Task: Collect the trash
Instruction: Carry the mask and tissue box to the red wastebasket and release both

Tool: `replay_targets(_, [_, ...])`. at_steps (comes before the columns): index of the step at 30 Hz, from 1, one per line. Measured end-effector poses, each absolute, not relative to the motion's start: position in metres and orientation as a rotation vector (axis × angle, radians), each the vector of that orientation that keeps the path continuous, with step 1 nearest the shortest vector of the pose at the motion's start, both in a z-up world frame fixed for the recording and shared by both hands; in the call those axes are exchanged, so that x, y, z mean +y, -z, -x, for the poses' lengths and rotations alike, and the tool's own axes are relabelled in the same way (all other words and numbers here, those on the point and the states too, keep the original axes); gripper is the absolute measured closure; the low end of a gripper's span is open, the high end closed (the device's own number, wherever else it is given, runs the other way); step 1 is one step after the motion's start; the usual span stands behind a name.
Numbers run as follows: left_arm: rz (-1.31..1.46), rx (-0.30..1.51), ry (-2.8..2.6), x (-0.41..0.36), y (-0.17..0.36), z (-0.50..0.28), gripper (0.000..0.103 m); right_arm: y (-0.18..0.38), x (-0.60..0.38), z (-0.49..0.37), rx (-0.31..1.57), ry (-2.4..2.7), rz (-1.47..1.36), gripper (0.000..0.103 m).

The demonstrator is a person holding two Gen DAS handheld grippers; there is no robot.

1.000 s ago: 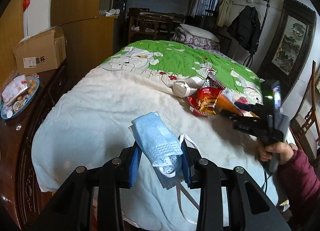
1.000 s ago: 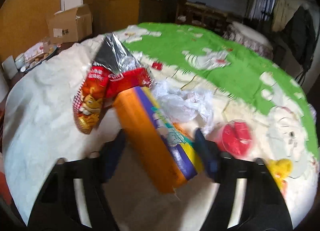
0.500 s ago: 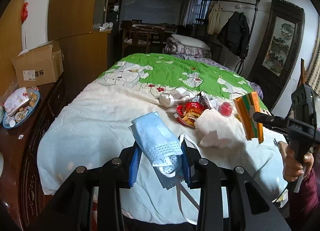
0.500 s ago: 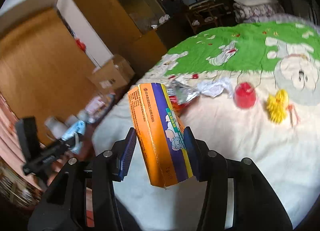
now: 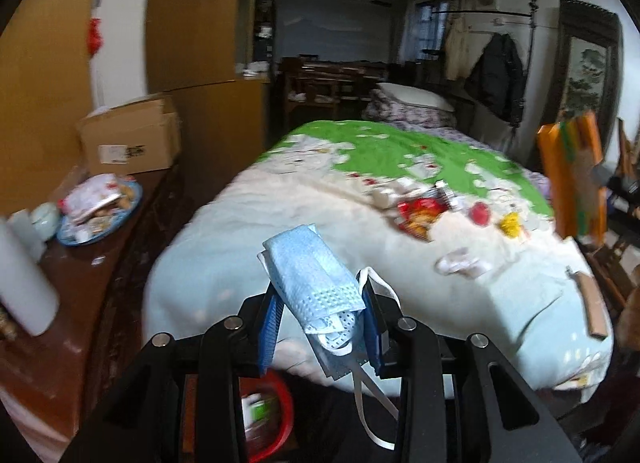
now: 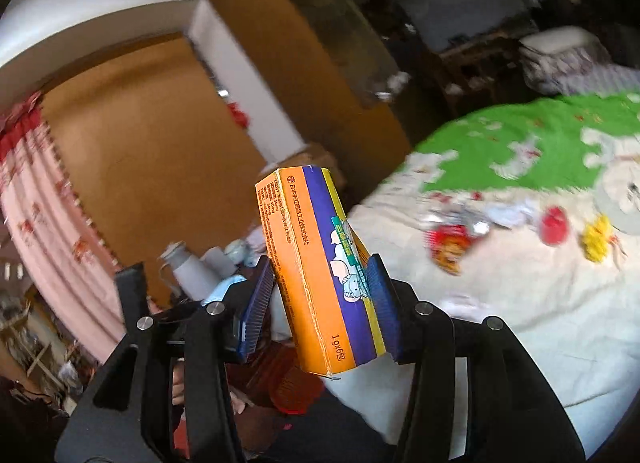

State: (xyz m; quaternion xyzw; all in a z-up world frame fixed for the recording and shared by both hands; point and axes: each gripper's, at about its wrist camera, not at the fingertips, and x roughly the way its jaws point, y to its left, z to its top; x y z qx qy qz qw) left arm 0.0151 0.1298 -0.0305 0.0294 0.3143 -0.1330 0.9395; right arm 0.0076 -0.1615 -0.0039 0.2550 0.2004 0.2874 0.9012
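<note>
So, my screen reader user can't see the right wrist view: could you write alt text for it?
The right gripper holds a tilted orange and purple carton between its blue pads. Behind to the right, a bed with a cream and green cover carries a red snack wrapper, a small red item and a yellow one.

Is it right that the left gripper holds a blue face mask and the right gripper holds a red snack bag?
Not quite. The left gripper does hold the blue face mask, but the right gripper holds an orange and purple box, as the right wrist view shows. The red snack bag lies on the bed.
</note>
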Motion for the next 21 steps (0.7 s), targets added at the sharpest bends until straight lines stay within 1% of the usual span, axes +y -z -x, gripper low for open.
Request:
replay_targets(5, [-0.117,0.652,0.125,0.179,0.038,0.015,0.067,-0.010,-0.105,-0.002,0.437,-0.707,-0.469,0.054])
replay_targets(11, [-0.125,0.697,0.005,0.224,0.064,0.035,0.067,-0.006,-0.041,-0.005,0.510,-0.787,-0.399,0.054])
replay_targets(21, [-0.112,0.800,0.003,0.243,0.129,0.006,0.066,0.022,0.009,-0.032,0.643,-0.793,-0.349,0.054])
